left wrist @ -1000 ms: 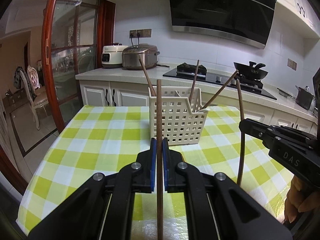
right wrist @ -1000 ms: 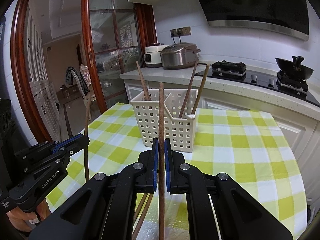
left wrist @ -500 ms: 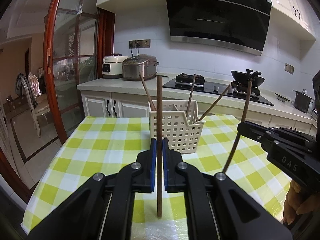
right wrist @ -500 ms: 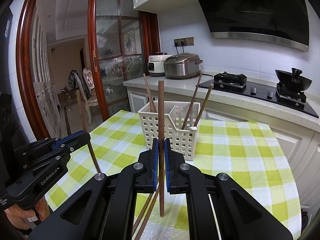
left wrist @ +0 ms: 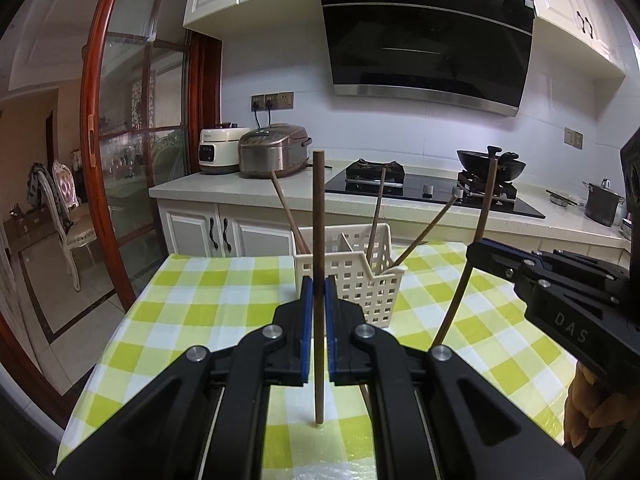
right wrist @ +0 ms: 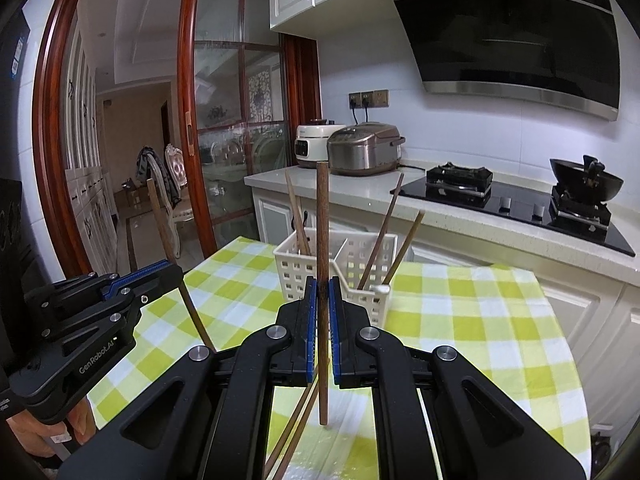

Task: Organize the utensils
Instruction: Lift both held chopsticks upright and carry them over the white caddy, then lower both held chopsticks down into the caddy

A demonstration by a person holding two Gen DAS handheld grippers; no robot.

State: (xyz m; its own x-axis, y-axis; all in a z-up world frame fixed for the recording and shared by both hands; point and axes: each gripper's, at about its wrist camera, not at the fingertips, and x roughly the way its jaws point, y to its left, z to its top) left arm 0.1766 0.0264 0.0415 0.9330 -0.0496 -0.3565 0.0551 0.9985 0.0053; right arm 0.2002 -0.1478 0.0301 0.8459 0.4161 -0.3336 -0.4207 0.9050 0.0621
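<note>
I have one chopstick point(left wrist: 319, 240) clamped upright in my left hand-held gripper point(left wrist: 319, 300) and another point(right wrist: 322, 240) in my right hand-held gripper point(right wrist: 322, 300) — vertical, so each can drop straight into the white basket point(left wrist: 360, 292) on the table point(left wrist: 200, 320) — three already lean inside.

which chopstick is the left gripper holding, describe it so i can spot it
On the green-checked table, in front of the white slotted basket, find the left gripper. The chopstick stands upright, clamped between its blue-padded fingers, unlike the ones leaning inside the basket.

Bright, sharp, fisheye-warped, dark corners
</note>
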